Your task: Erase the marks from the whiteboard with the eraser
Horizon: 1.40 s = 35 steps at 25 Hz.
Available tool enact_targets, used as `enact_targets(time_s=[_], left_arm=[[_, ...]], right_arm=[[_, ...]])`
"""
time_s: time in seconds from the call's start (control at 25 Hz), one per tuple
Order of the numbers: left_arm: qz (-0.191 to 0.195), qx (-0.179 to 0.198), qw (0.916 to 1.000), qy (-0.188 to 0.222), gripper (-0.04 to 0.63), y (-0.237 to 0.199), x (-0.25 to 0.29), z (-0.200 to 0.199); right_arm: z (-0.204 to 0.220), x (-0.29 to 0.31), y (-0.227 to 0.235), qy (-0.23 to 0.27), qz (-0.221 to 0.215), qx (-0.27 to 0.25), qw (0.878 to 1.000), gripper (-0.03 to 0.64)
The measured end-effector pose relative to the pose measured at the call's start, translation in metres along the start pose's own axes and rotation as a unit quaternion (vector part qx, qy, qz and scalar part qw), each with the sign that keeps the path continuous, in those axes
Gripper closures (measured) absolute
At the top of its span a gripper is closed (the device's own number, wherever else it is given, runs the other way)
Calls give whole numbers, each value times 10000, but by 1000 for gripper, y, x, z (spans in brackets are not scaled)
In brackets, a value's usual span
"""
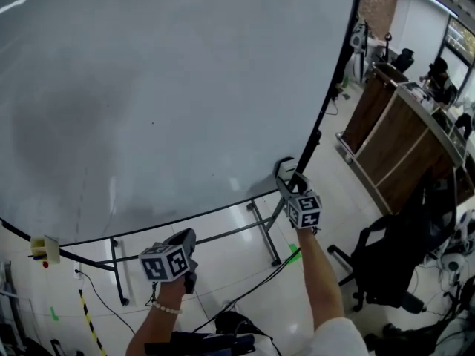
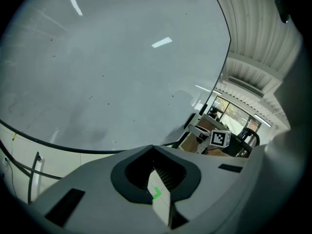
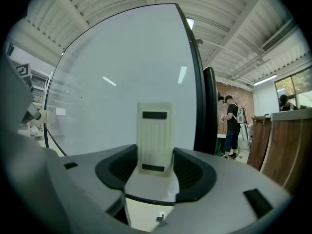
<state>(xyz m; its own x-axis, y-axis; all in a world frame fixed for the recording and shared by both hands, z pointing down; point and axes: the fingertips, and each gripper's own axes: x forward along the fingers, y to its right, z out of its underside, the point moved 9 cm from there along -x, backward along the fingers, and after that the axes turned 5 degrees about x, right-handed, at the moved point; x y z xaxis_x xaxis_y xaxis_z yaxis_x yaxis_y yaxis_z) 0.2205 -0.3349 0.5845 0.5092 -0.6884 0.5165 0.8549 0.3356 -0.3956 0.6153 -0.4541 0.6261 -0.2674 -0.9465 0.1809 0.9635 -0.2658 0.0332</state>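
one whiteboard (image 1: 148, 87), one eraser (image 3: 155, 135) clamped in right claw (image 3: 155, 168), left claw (image 2: 156, 174) closed and empty

The glossy pale tiled floor (image 1: 237, 254) carried everything in the room. The large white whiteboard (image 1: 171, 87) stood on it on black tubular metal legs (image 1: 265, 236). A short strip of green tape (image 1: 294, 256) lay just right of the nearer leg, and a thin black cable (image 1: 256, 287) ran from there toward the near side. At the near left lay a yellow-and-black striped strip (image 1: 87, 319). To the right stood a black wheeled office chair (image 1: 386, 264), and farther right a long brown wooden counter (image 1: 387, 143).
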Motion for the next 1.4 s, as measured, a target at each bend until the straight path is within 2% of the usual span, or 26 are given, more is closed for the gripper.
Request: enact_targets(time_s=[0.2,0.4,0.6,0.72,0.92,1.08,1.4], left_arm=[[-43,-27,9999,-107,607,-7,3,5],[-86,-134,9998,-114,607,-16,2,12],[-202,-209,9996,-47,607,-30,-9,18],[-240,-327,9992,-3,607,-39,-15,24],[-320,-523,9981,94,607,-55,-34,32],[-393,-682,9967,199,607,-75,-57,40],[-615,-1019,9916,502,607,-137,-134,51]], right_arm=[[4,0,22,17,-32,-12,10000,360],[25,3,44,-3,131,338,9993,359],[55,10,31,-253,57,226,9994,364],[62,13,0,-257,-60,120,9996,367],[62,17,-55,-11,152,278,9995,368],[67,25,-121,-33,51,164,9998,368],[80,40,-260,-146,-118,464,9987,368]])
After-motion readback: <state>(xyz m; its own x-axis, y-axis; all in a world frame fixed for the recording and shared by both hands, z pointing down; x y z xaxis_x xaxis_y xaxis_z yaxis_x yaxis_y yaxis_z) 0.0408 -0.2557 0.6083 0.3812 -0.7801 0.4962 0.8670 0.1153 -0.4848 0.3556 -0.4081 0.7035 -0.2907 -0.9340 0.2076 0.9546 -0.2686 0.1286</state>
